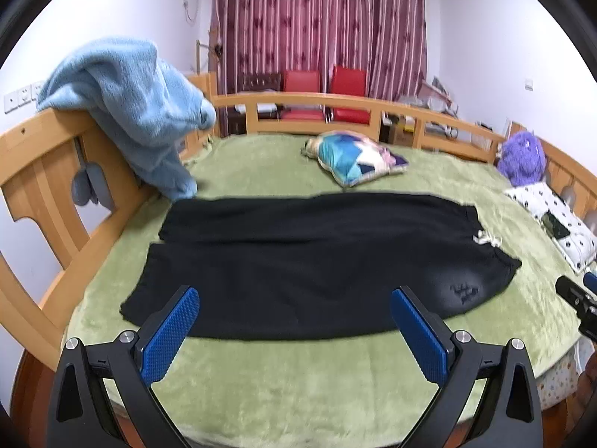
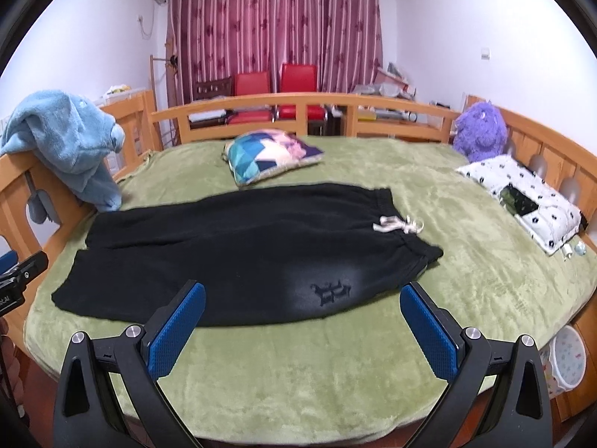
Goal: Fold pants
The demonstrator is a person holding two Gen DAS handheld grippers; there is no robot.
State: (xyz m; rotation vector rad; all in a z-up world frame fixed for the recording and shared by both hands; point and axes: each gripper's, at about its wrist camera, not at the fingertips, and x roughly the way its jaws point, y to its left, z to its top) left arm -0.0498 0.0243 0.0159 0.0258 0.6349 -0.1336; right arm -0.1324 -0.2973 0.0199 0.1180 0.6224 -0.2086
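Left wrist view, black pants (image 1: pixel 298 257) flat on green blanket (image 1: pixel 298 380), both grippers' fingers (image 1: pixel 169 336) (image 2: pixel 175 330) spread wide, empty, short of near hem.

Black pants (image 1: pixel 298 257) lie flat on the green blanket (image 1: pixel 298 380). The left gripper (image 1: pixel 294 326) hovers above the near edge, jaws wide apart, holding nothing.
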